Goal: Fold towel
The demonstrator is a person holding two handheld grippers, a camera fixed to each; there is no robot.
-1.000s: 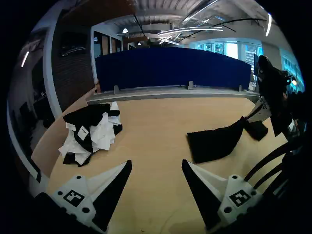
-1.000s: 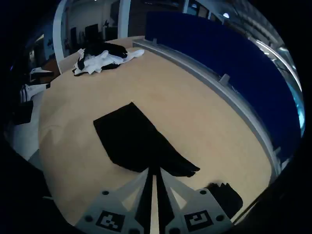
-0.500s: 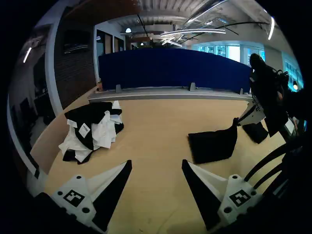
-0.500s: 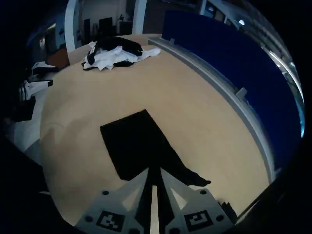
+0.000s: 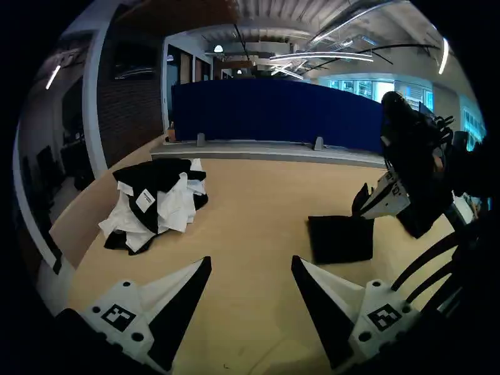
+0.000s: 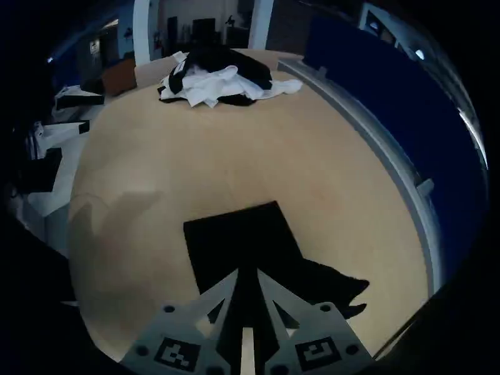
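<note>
- Left gripper view: shows the left gripper (image 5: 250, 259) with its fingers spread wide and nothing between them, poised low over the bare desk (image 5: 262, 194).
- Puts the black towel (image 5: 340, 240) ahead and to the right of those fingers, lying as a flat dark rectangle on the desk, near but not touching.
- Shows the right gripper (image 5: 369, 203) at the towel's far right edge, with a strip of cloth rising from the flat part up to its tips.
- Places a heap of black and white cloths (image 5: 156, 203) well apart on the left, out of the way.
- Right gripper view: looks down along the right gripper (image 6: 248, 275), fingers drawn together and pinching the towel (image 6: 237, 240) at its near edge.
- Shows the flat rectangle running straight forward from the tips across the desk (image 6: 187, 162), with a loose dark tail trailing off to the right of them.
- Sets the heap of cloths (image 6: 215, 81) at the far end of the desk.
- Judging from both views: hinges on the towel sitting at the right fingers and only off to the right of the left ones, so probably calls for the held edge to be carried forward over the flat part, along that forward axis, while the left fingers would need to cross rightward to help.
</note>
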